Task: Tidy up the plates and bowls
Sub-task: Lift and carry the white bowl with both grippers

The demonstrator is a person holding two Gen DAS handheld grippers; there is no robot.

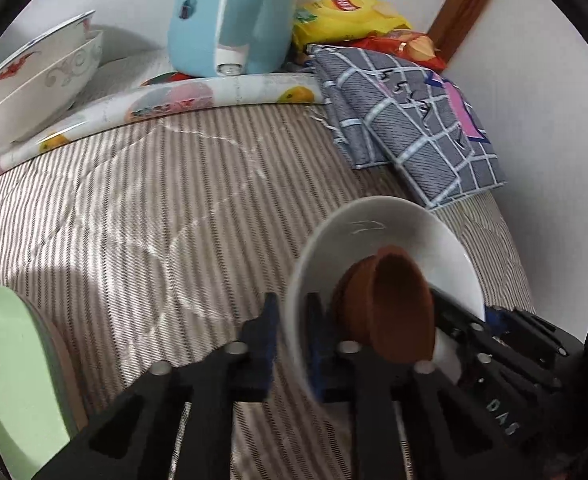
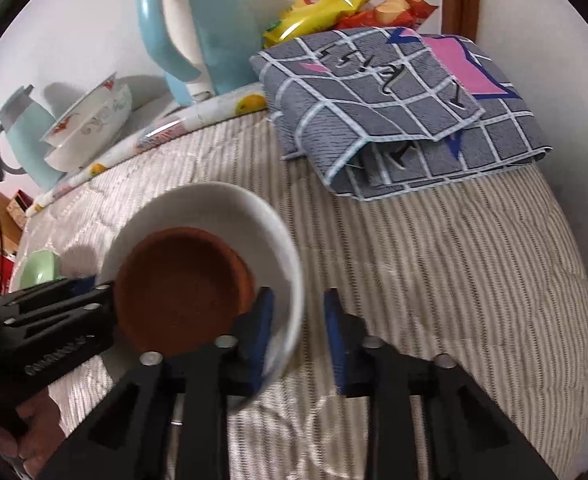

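Observation:
A white bowl (image 1: 394,240) with a small brown dish (image 1: 390,304) inside it is held above the striped bedcover. My left gripper (image 1: 294,332) is shut on the bowl's near rim. In the right wrist view the same white bowl (image 2: 230,208) and brown dish (image 2: 182,284) sit at lower left. My right gripper (image 2: 298,320) straddles the bowl's right rim with its jaws apart, a gap showing on the outer side. A stack of two patterned white bowls (image 1: 38,80) leans on the fruit-print tray (image 1: 198,98) at the far left; it also shows in the right wrist view (image 2: 90,128).
A light blue kettle (image 1: 230,16) stands on the tray. A folded grey checked cloth (image 1: 406,120) and snack bags (image 1: 346,16) lie at the back right. A green plate (image 1: 10,372) is at the left edge. A pale blue jug (image 2: 26,136) stands far left.

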